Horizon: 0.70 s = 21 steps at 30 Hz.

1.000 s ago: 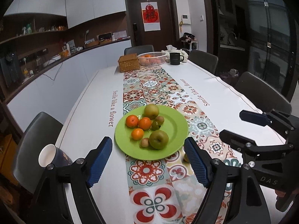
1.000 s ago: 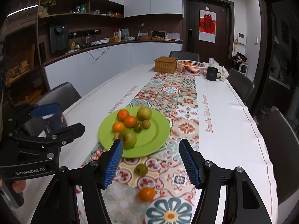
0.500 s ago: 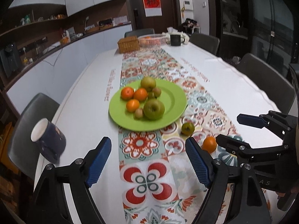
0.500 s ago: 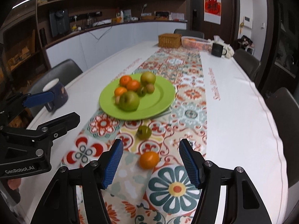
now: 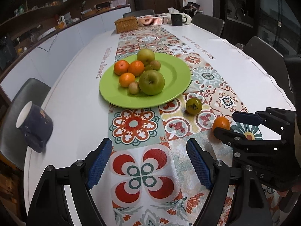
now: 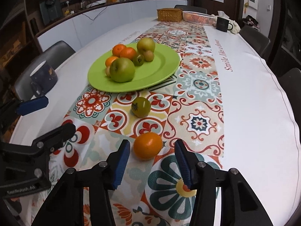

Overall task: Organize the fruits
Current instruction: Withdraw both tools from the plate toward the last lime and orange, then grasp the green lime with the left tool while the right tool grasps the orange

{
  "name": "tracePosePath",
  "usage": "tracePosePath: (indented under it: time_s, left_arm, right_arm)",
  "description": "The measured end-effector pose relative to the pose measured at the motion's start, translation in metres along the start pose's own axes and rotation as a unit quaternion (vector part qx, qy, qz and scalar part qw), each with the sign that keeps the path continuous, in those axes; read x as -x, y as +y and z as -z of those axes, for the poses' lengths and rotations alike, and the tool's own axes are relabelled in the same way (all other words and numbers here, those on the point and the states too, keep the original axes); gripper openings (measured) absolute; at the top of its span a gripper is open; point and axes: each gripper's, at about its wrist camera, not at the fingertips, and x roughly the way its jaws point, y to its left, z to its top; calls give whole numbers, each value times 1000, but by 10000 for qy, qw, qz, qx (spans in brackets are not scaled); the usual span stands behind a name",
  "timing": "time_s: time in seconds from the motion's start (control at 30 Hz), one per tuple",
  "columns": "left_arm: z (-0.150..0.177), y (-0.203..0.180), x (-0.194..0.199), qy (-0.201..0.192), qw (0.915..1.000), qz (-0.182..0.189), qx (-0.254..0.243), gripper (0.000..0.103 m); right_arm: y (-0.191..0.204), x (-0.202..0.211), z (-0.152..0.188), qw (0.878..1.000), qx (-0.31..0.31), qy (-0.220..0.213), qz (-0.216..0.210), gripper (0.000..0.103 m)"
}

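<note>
A green plate (image 5: 173, 75) (image 6: 161, 64) on the patterned runner holds two green apples, three oranges and small brownish fruits. A loose orange (image 6: 147, 145) (image 5: 221, 123) lies on the runner just ahead of my right gripper (image 6: 152, 160), which is open with its pads on either side of the fruit and apart from it. A loose green fruit (image 6: 141, 106) (image 5: 193, 106) lies between that orange and the plate. My left gripper (image 5: 149, 162) is open and empty above the runner, to the left of the right gripper (image 5: 237, 124).
A dark blue mug (image 5: 33, 126) (image 6: 43, 77) stands near the table's left edge. At the far end stand a wicker box (image 5: 126, 24), a pink basket (image 5: 152, 20) and a black mug (image 5: 176, 19). Chairs surround the table.
Both grippers have drawn back and lowered toward the near end of the table. The right gripper has closed in on the loose orange, which now lies between its open pads.
</note>
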Motion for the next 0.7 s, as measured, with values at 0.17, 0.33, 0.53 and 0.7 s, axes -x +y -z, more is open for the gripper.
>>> tracePosePath:
  time_s: [0.17,0.33,0.53,0.7]
  left_arm:
    - [-1,-2,-5,42,10000,55,15,81]
    - [-5,-4,-9,33,10000,89,4,81]
    - [-14,-14,-15,-8,9997,235,-86,81]
    - [-26,-25,-24,-80,9987,476,-152,80]
  right_arm:
    - [0,-8,-1,9999,-41,86,-61,43]
    - [1,-8,0,10000,-1,29,-29,36]
    - [-10,2,-2,9997,-161,-175,65,36]
    - [-27,5,-5,9990,-315,-229,203,36]
